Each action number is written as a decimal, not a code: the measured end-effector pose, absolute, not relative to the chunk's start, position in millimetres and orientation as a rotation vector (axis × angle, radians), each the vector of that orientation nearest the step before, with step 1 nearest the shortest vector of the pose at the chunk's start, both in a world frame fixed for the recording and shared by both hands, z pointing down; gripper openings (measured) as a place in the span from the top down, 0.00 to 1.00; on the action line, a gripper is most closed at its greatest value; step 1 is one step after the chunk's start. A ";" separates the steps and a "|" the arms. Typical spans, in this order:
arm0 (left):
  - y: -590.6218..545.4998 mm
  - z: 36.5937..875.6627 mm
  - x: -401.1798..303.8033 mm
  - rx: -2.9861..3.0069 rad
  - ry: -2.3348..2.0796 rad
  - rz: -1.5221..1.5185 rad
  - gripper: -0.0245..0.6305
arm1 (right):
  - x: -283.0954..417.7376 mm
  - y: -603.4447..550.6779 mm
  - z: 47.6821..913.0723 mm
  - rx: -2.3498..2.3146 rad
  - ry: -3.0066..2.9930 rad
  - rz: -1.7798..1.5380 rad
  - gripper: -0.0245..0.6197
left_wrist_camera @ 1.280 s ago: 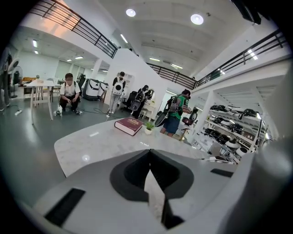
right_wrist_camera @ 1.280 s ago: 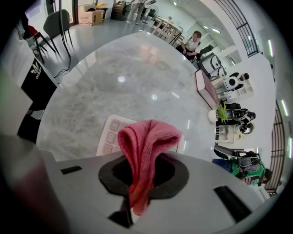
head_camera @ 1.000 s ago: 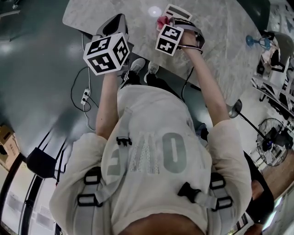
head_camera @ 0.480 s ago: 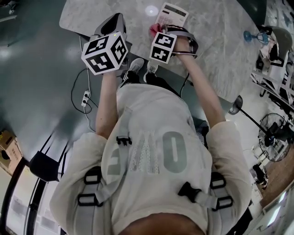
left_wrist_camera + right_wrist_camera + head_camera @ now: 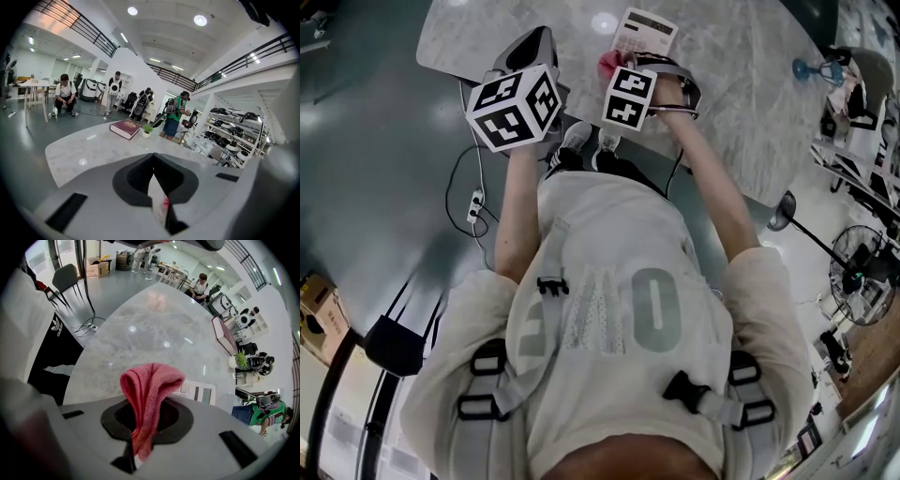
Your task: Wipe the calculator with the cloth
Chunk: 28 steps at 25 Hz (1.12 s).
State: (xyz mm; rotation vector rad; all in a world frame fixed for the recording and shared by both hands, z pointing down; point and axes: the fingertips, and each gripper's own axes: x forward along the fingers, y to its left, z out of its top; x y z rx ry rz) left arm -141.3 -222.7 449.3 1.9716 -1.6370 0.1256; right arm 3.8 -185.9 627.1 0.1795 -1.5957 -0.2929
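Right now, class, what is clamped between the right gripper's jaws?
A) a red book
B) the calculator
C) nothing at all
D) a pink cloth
D: the right gripper is shut on the pink cloth, which sticks up folded between its jaws; the calculator lies on the table beyond.

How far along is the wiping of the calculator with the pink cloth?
Done: the pink cloth is picked up, pinched in the jaws of the right gripper. In hand: the cloth sits at an edge of the calculator on the marble table; whether it touches is unclear. Left: probably the wiping strokes over keys and display. The left gripper is shut and empty, off to the side.
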 end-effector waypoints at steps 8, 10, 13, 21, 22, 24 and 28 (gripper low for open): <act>-243.0 420.4 -128.4 2.055 -1.638 0.105 0.93 | 10.2 -235.9 580.5 0.304 -1.636 -0.341 0.87; -247.4 407.9 -122.1 2.092 -1.631 0.093 0.93 | 13.4 -254.4 556.8 0.369 -1.642 -0.362 0.87; -249.3 388.3 -110.2 2.135 -1.627 0.069 0.93 | 22.5 -273.6 519.2 0.463 -1.657 -0.397 0.87; -272.7 318.2 -76.7 2.327 -1.661 0.087 0.93 | 56.4 -301.1 400.3 0.806 -1.720 -0.518 0.87; -271.7 314.0 -69.5 2.356 -1.653 0.097 0.93 | 61.3 -299.6 386.4 0.862 -1.742 -0.523 0.87; -268.8 304.5 -53.8 2.427 -1.631 0.110 0.93 | 73.7 -295.2 359.2 0.988 -1.776 -0.525 0.87; -268.3 278.3 -21.4 2.601 -1.605 0.107 0.93 | 110.8 -285.7 316.3 1.266 -1.812 -0.502 0.87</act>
